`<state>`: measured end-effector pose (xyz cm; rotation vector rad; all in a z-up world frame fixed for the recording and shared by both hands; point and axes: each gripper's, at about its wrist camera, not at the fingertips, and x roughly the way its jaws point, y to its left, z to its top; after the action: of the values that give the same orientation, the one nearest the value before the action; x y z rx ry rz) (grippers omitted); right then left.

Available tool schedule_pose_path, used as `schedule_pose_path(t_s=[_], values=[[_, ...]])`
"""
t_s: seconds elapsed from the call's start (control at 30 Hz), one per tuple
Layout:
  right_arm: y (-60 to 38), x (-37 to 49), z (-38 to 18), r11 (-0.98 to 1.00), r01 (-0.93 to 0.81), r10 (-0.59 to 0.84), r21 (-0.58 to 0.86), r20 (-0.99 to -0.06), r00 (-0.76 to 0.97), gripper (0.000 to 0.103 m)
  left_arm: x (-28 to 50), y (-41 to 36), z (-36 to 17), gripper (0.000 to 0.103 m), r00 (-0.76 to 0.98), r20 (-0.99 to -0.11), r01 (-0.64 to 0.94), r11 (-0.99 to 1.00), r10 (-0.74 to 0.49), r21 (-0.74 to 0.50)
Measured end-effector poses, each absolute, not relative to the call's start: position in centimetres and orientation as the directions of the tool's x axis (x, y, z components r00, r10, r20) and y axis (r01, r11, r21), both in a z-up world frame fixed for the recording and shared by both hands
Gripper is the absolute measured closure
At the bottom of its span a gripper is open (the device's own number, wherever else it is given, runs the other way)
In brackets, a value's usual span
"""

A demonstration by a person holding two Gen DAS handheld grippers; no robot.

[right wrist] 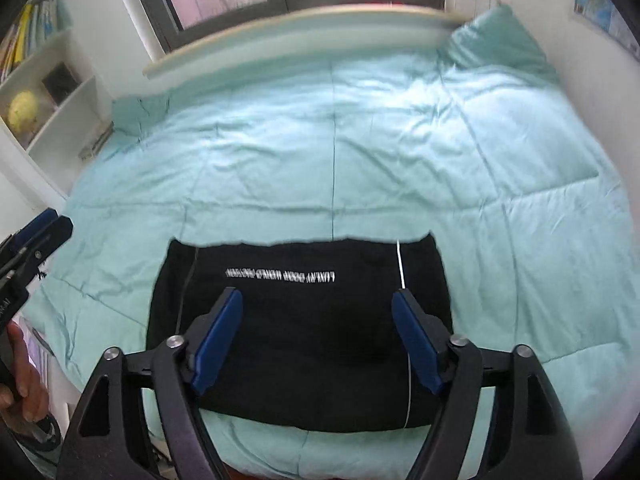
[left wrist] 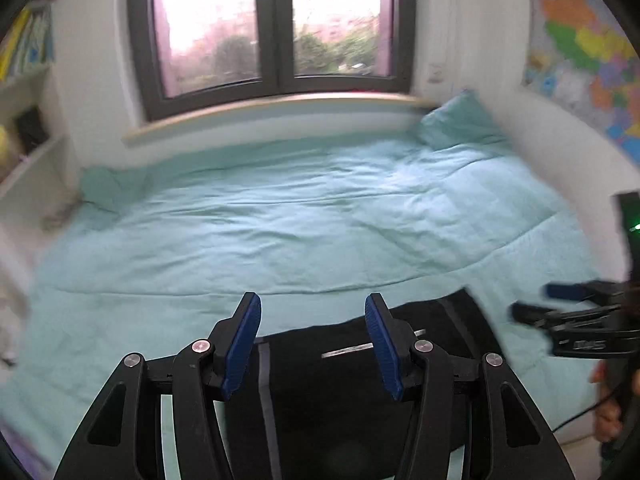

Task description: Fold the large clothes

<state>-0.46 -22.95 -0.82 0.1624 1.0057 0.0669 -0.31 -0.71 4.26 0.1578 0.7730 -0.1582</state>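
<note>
A black garment [right wrist: 300, 328] is lying folded into a flat, nearly rectangular shape on the near part of the bed [right wrist: 360, 152], close to its front edge. Its cloth is looking soft and matte, with one line of white printed letters [right wrist: 280, 275] across it; the letters are blurred and upside down, so I cannot read them. A thin white stripe [right wrist: 402, 276] is running down its right side and a grey seam down its left side.

The right gripper [right wrist: 316, 336] is hovering above the garment, its blue ribbed fingers [right wrist: 218, 340] spread wide and pinching nothing. The left gripper [left wrist: 312, 344] is hovering too, its fingers [left wrist: 242, 344] also spread apart with nothing between them. In the left view, the black arms of the gripper are hiding the lower part of the garment.

The bed is wearing a mint-green quilt with stitched squares and soft wrinkles. A pillow [right wrist: 500, 36] of the same colour is leaning at the far right corner. Behind the bed, a dark-framed window [left wrist: 272, 28] is showing blurred trees. A white shelf [right wrist: 52, 92] at the left is holding books and a yellow round thing that is too blurred to name. A coloured map [left wrist: 592, 60] is hanging on the right wall, cut off by the lens edge.
</note>
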Motion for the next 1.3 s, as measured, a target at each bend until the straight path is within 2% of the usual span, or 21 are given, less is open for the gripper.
schedule_pose_path(t_s=[0.07, 0.27, 0.43, 0.83, 1.3], values=[[-22.8, -0.8, 0.4, 0.986, 0.023, 0.127, 0.167, -0.825, 0.55, 0.015, -0.9, -1.3, 5.2, 0.047, 0.712, -0.702, 0.146, 0.976, 0.009, 0.16], [-21.9, -1.6, 1.3, 0.99, 0.017, 0.104, 0.137, -0.824, 0.557, 0.015, -1.7, -0.9, 4.1, 0.047, 0.652, -0.753, 0.166, 0.986, -0.089, 0.028], [-21.1, -1.3, 0.5, 0.997, 0.025, 0.044, 0.07, -0.828, 0.559, 0.015, -1.8, -1.0, 2.8, 0.047, 0.645, -0.758, 0.147, 0.989, -0.093, 0.004], [-22.4, 0.3, -2.6, 0.992, 0.068, 0.056, 0.102, -0.87, 0.49, 0.015, 0.4, -0.9, -0.6, 0.047, 0.588, -0.804, 0.135, 0.991, -0.094, -0.017], [-21.9, 1.8, -3.3, 0.994, 0.05, 0.062, 0.096, -0.881, 0.47, 0.015, 1.8, -0.4, -1.6, 0.047, 0.575, -0.812, 0.136, 0.99, -0.097, -0.022]])
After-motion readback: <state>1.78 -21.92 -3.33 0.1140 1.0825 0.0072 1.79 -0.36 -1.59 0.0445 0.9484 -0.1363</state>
